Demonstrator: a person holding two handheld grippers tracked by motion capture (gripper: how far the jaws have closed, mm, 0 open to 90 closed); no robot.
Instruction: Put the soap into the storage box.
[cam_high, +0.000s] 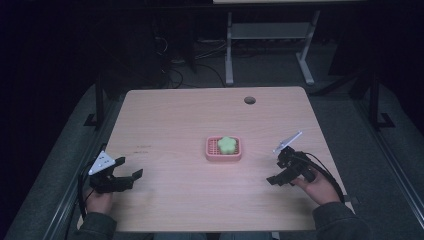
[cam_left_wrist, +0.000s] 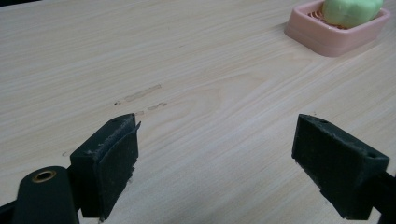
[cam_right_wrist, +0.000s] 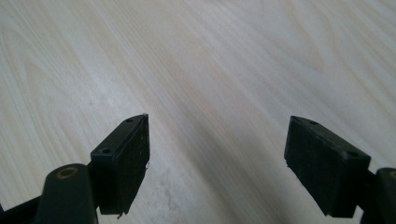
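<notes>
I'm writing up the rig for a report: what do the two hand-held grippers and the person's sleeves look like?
Both are black. The left hand-held gripper carries a pale grey three-cornered plate with dark dots on top, the right hand-held gripper a similar plate seen edge-on. Each has two blocky black jaws with flat padded faces and small screw holes. A black cable trails from each. The sleeves are dark grey-green.

Light wood-grain table (cam_high: 165, 120), one round hole (cam_high: 249, 100) near its far edge. Beyond the table, grey floor (cam_high: 265, 67) with loose cables (cam_high: 172, 75) and a white-legged desk frame (cam_high: 270, 37). Surroundings beyond the table dark. Black metal stands (cam_high: 97, 102) flank the table left and right
</notes>
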